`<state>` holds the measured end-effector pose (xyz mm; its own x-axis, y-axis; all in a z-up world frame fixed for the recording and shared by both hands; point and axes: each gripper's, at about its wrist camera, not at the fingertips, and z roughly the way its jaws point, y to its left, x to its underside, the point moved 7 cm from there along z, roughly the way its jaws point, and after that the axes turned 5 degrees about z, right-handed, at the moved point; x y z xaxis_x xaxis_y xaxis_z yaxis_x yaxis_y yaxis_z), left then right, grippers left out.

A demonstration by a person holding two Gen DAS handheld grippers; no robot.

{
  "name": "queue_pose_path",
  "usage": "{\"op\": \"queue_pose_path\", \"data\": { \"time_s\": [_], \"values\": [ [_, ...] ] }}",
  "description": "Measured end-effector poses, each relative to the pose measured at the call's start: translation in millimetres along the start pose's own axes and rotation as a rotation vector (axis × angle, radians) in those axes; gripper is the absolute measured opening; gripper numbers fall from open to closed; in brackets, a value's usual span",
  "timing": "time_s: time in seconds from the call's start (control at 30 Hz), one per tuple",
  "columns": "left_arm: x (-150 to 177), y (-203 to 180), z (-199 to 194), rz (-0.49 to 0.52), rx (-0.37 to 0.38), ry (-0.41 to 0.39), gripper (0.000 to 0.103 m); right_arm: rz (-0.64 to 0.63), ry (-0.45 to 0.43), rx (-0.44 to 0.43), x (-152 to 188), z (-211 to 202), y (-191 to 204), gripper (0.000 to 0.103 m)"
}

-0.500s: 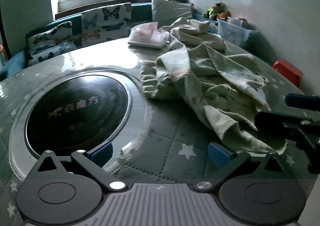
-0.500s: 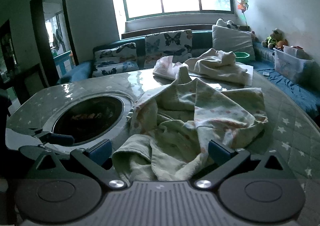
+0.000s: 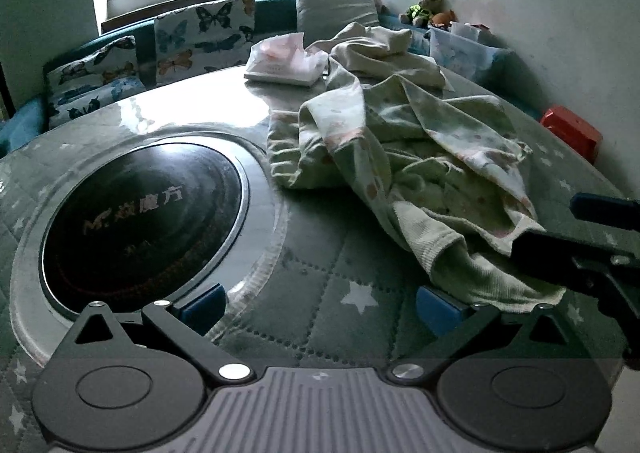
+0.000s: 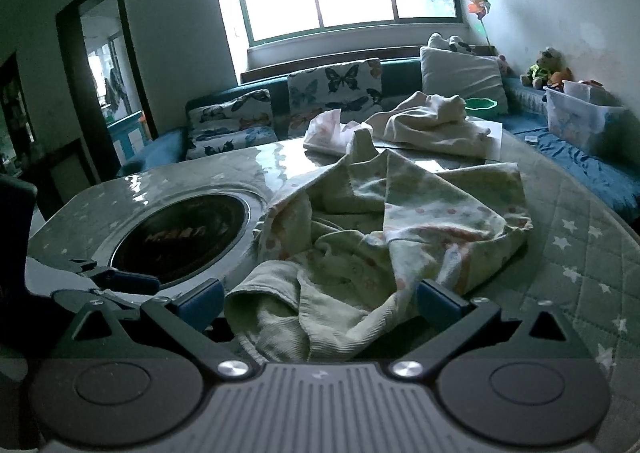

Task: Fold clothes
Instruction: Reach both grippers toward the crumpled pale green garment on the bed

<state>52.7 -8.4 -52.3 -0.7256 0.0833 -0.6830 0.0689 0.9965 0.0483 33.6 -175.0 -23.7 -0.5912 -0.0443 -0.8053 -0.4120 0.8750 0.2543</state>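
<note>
A crumpled pale green garment with pink dots (image 3: 404, 157) (image 4: 400, 229) lies heaped on the quilted star-pattern table cover (image 3: 320, 285). My left gripper (image 3: 320, 303) stands open just left of the garment's ribbed near end, over bare cover. Wide open too is my right gripper (image 4: 320, 299), and the ribbed cuff end (image 4: 288, 317) lies between its blue fingers without being pinched. The right gripper's fingers (image 3: 600, 237) show at the right edge of the left wrist view, beside the same cuff.
A round black cooktop (image 3: 136, 217) is set into the table to the left. A cream garment (image 4: 436, 125) and a folded pinkish cloth (image 3: 284, 61) lie at the table's far side. Butterfly cushions, a sofa and a plastic bin (image 4: 576, 117) stand behind; a red box (image 3: 572, 129) sits at right.
</note>
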Motion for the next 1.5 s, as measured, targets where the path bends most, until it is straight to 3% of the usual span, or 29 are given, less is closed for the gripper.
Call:
{"op": "queue_pose_path", "data": {
  "time_s": [0.47,1.0,1.5],
  "values": [
    [-17,13,1,-0.031,-0.005,-0.017,0.103,0.039,0.024,0.026,-6,7,-12,0.103],
    [-36,7,16,0.001,0.003,-0.012,0.100,0.035,0.081,0.068,-9,27,-25,0.103],
    [-74,-2,37,0.056,0.007,-0.032,0.086,0.000,0.108,0.148,-15,49,-40,0.103]
  ]
}}
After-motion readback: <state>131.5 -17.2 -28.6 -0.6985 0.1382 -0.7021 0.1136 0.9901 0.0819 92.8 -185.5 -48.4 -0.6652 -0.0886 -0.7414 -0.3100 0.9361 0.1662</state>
